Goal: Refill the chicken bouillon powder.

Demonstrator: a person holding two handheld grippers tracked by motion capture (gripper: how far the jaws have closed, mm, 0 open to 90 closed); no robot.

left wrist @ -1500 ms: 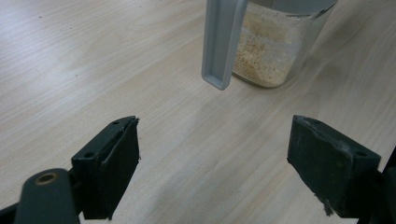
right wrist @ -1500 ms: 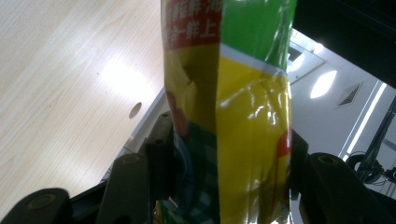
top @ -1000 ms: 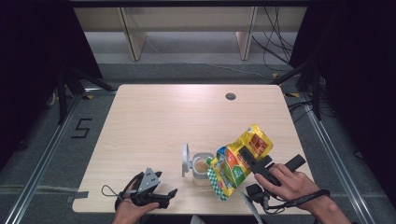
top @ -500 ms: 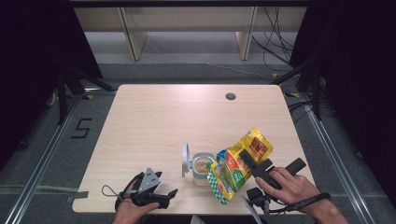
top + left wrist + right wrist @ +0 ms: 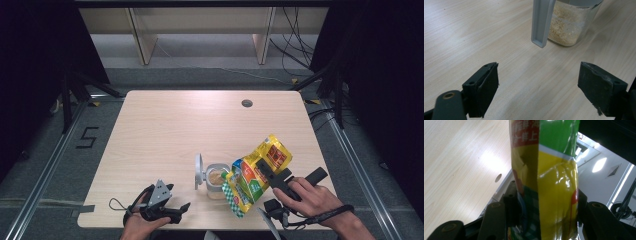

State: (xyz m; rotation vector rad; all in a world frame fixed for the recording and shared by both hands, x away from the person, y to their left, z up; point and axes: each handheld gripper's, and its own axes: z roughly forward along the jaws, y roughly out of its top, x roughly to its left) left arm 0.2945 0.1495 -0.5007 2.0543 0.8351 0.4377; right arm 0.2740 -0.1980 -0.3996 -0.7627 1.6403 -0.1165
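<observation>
The right gripper (image 5: pixel 267 172) clamps its jaws on a yellow-green bag (image 5: pixel 252 175), tilted with its lower end over the open jar (image 5: pixel 216 179) near the counter's (image 5: pixel 165 125) front edge. The left gripper (image 5: pixel 175 210) rests beside the jar, jaws open and empty.

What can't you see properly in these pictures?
- Mouth of the snack bag, high view: it points down at the clear jar, so whether anything pours is hidden.
- Bag's lettering, right gripper view: cut off by the top edge.
- Jar's top, left gripper view: cut off by the edge; its open lid covers part.
</observation>
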